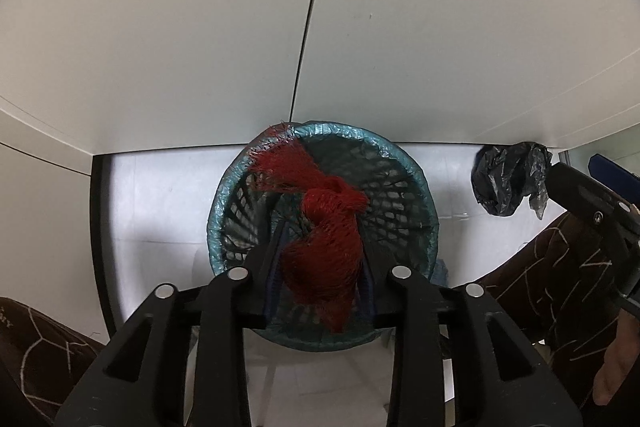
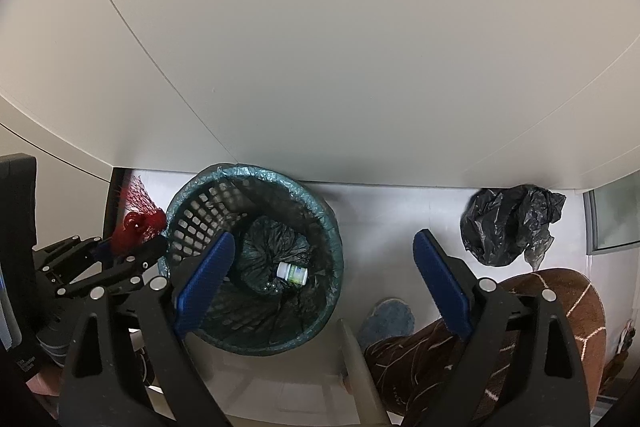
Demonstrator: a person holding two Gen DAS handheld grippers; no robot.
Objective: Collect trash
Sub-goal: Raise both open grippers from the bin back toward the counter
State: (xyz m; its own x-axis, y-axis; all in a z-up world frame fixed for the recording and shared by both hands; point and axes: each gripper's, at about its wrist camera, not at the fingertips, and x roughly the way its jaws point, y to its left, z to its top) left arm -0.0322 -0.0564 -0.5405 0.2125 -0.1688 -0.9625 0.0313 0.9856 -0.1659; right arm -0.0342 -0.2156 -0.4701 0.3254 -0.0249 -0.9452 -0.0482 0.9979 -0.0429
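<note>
Red mesh netting (image 1: 320,251) hangs between the fingers of the left hand-held gripper (image 1: 320,267), directly above the open mouth of the wastebasket (image 1: 424,187) in the left wrist view. The fingers stand narrow, and it is not clear whether the pads pinch the net or it merely hangs snagged between them. The risk lies there: mesh catches easily, so its threads may hook on a pad and ride along with the tool instead of dropping. Its frayed upper end already drapes toward the far-left rim, so a fall could leave it hanging over the edge of the teal liner (image 2: 256,173), half in and half out.

The right hand-held gripper (image 2: 324,279) stands wide and empty, beside the basket. In its view a small white pill bottle (image 2: 293,273) and a crumpled dark bag already lie at the bottom. A crumpled black plastic bag (image 2: 508,227) sits on the pale floor (image 2: 400,219) well to the right, against the base of the white cabinet (image 2: 360,47); it looks like the next piece. Being light and slippery, it could slide away from a shallow pinch.
</note>
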